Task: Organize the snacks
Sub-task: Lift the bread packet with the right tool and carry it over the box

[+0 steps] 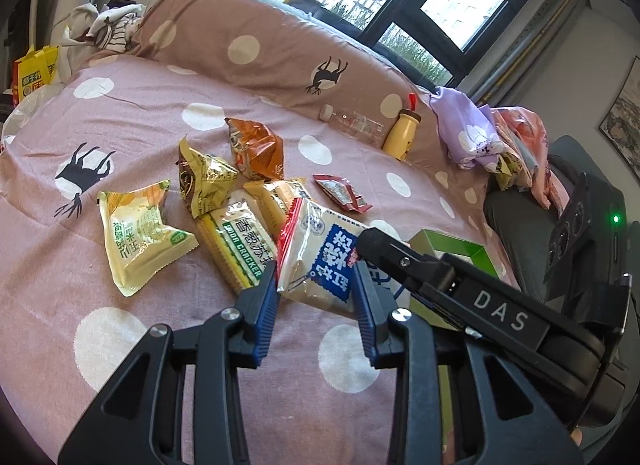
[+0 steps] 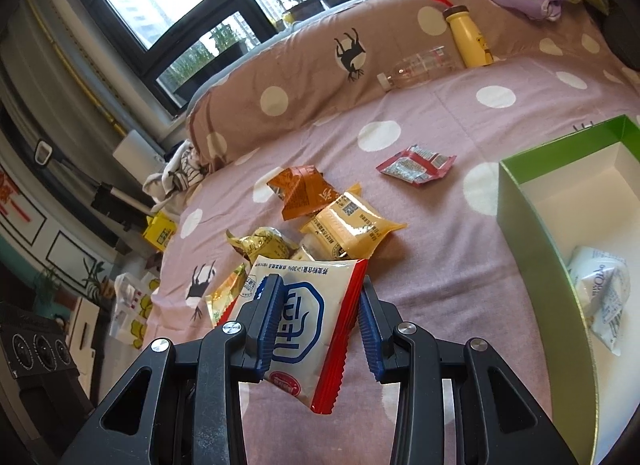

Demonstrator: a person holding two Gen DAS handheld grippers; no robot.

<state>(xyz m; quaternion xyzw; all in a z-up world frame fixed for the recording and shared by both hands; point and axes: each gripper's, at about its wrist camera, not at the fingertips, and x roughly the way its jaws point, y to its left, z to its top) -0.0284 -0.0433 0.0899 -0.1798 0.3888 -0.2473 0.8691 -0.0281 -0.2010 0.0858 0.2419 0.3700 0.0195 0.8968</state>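
Observation:
A white snack packet with blue print and a red edge [image 1: 320, 261] [image 2: 308, 329] sits between the fingers of my right gripper [image 2: 320, 313], which is shut on it and holds it above the bed. My right gripper also shows in the left wrist view [image 1: 384, 249]. My left gripper [image 1: 316, 289] is open and empty just in front of that packet. Several snack packets lie in a pile on the pink bedsheet: a yellow-green one [image 1: 140, 237], a soda cracker pack [image 1: 240, 249], an orange one [image 1: 256, 149] [image 2: 300, 189], a small red one [image 1: 340, 193] [image 2: 416, 165].
A green box [image 2: 520, 209] with a white inside stands at the right and holds one white packet [image 2: 600, 293]. A yellow bottle [image 2: 468, 37] and a clear bottle [image 2: 420, 65] lie against the brown pillow [image 1: 260, 45]. Purple cloth [image 1: 472, 129] lies at the bed's end.

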